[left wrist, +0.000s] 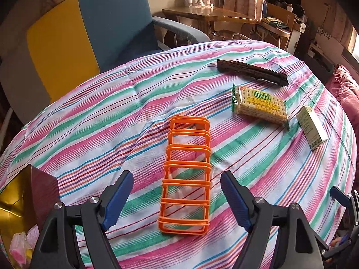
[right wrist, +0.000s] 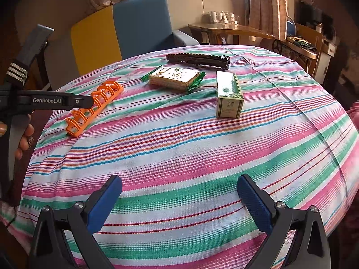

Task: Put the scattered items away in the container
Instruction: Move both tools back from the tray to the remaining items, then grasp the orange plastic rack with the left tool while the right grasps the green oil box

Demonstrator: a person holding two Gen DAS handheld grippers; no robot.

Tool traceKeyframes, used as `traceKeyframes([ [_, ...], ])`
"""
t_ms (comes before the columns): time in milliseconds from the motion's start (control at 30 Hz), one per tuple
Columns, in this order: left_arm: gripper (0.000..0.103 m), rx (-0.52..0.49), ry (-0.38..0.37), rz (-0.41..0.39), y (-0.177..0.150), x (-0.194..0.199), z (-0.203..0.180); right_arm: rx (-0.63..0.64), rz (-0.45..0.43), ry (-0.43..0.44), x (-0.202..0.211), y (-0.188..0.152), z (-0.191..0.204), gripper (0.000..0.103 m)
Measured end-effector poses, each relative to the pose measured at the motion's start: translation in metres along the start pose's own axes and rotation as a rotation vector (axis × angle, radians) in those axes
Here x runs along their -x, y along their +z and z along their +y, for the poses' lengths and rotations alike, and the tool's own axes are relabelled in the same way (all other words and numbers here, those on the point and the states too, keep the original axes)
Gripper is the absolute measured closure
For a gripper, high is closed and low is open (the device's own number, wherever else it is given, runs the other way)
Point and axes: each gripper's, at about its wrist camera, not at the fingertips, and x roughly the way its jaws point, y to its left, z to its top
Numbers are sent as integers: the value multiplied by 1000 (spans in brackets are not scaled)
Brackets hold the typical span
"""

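An orange slotted rack lies lengthwise on the striped cloth, its near end between the fingers of my open left gripper, which do not touch it. Beyond it lie a biscuit pack, a small green-and-white box and a dark brown toothed bar. A gold-lined container sits at the lower left. In the right wrist view my right gripper stands wide open over bare cloth, with the rack, biscuit pack, box and bar farther off.
A blue and yellow armchair stands behind the round table. A wooden side table with jars is at the back right. In the right wrist view a hand holds the left gripper's body at the left edge.
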Motion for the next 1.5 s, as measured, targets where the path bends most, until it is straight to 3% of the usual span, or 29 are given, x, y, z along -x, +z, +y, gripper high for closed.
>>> traceKeyframes([
  [100, 21, -3, -38, 7, 4, -6, 0, 5, -3, -3, -1, 0, 1, 0],
  [400, 23, 24, -22, 67, 5, -33, 6, 34, -13, -27, -3, -2, 4, 0],
  [567, 44, 46, -27, 49, -3, -25, 7, 60, -28, -38, -4, -4, 6, 0],
  [833, 51, 96, -31, 37, -36, -3, 4, 68, -28, -29, -3, -3, 5, 0],
  [967, 50, 129, -49, 35, -60, 13, 2, 16, -34, 12, 2, 9, -12, 17],
  [1200, 51, 162, -56, 14, -96, 35, -3, -99, -67, -8, -8, 54, -59, 17],
  [1367, 50, 162, -57, 6, -103, 38, -5, -122, -26, -36, -39, 84, -72, 17],
  [1433, 46, 166, -64, 7, -102, 38, -5, -118, -7, -61, -51, 92, -73, 22],
  [1500, 42, 170, -71, 4, -102, 37, -6, -116, 12, -87, -61, 99, -73, 36],
])
